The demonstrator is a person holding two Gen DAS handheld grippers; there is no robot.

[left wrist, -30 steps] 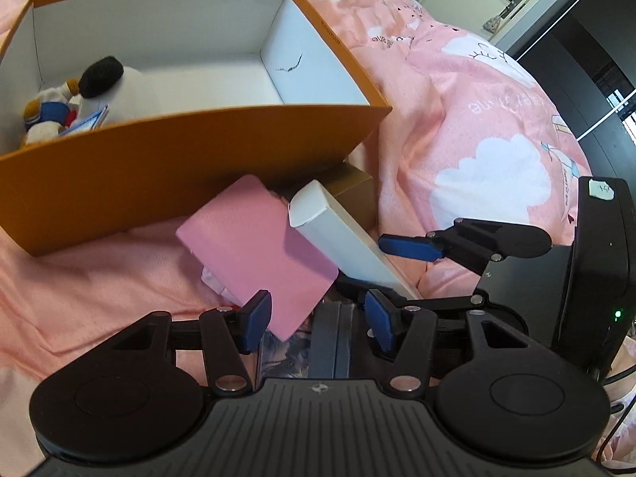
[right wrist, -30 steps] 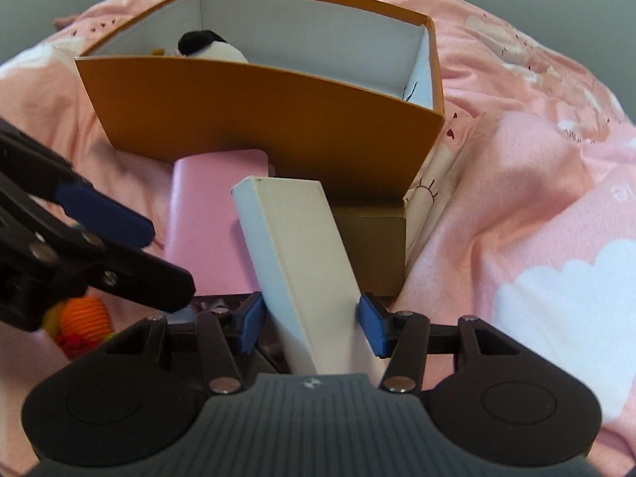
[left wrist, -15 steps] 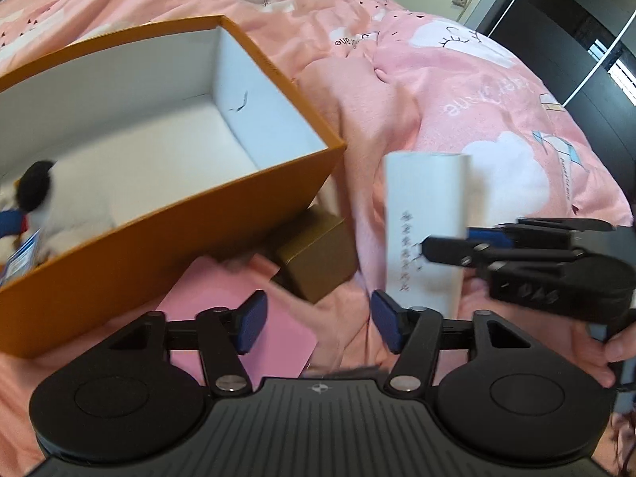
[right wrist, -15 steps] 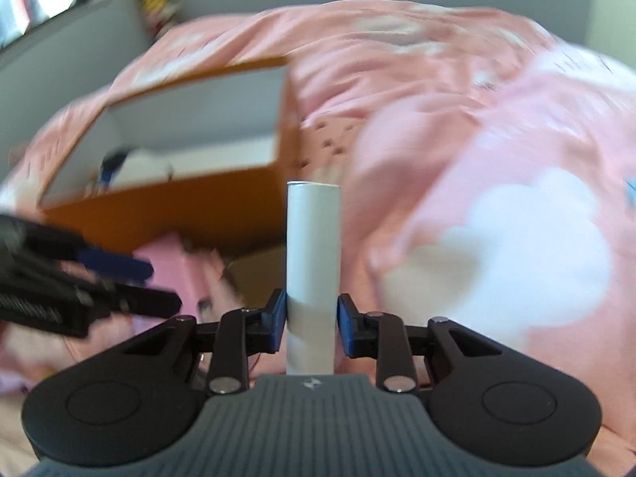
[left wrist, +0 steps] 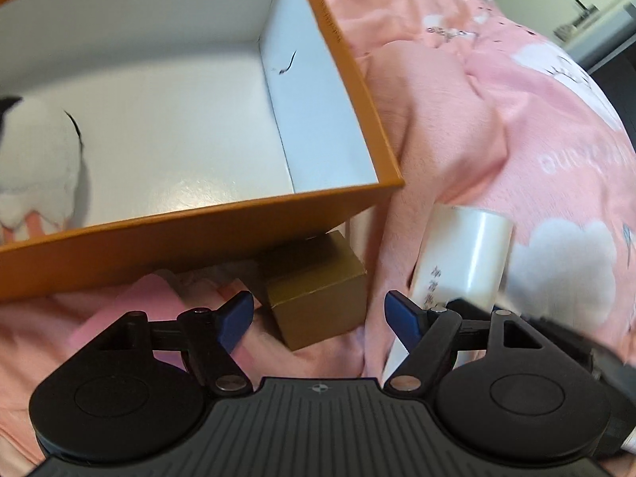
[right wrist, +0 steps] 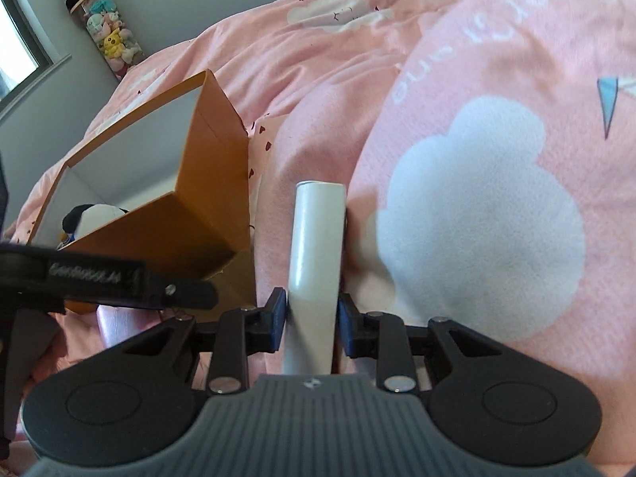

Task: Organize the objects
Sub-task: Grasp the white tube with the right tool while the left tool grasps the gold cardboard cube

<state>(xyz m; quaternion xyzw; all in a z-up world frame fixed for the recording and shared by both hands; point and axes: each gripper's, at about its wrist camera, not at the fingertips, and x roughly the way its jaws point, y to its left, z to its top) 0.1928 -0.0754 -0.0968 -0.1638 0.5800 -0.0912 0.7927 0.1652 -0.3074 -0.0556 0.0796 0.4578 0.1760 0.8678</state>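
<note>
An orange box [left wrist: 353,75] with a white inside lies on the pink bedding, a white plush toy [left wrist: 35,163] in its left end. My left gripper [left wrist: 318,316] hovers over a small gold box [left wrist: 318,290] by the orange box's corner; its jaws are opening and the pads touch nothing. My right gripper [right wrist: 312,318] is shut on a long white box [right wrist: 316,246], held edge-on above the bedding. That white box [left wrist: 461,254] shows at the right of the left wrist view. The orange box [right wrist: 206,183] stands left of it in the right wrist view.
A pink flat item [left wrist: 131,298] lies partly under the orange box's front wall. The pink cloud-print duvet [right wrist: 477,183] is rumpled in folds to the right. A hanging stack of plush toys [right wrist: 103,28] stands by the far wall.
My right gripper closed on the white box, rolled it onto its edge and carried it right. My left gripper let the pink item go, widened and moved toward the gold box.
</note>
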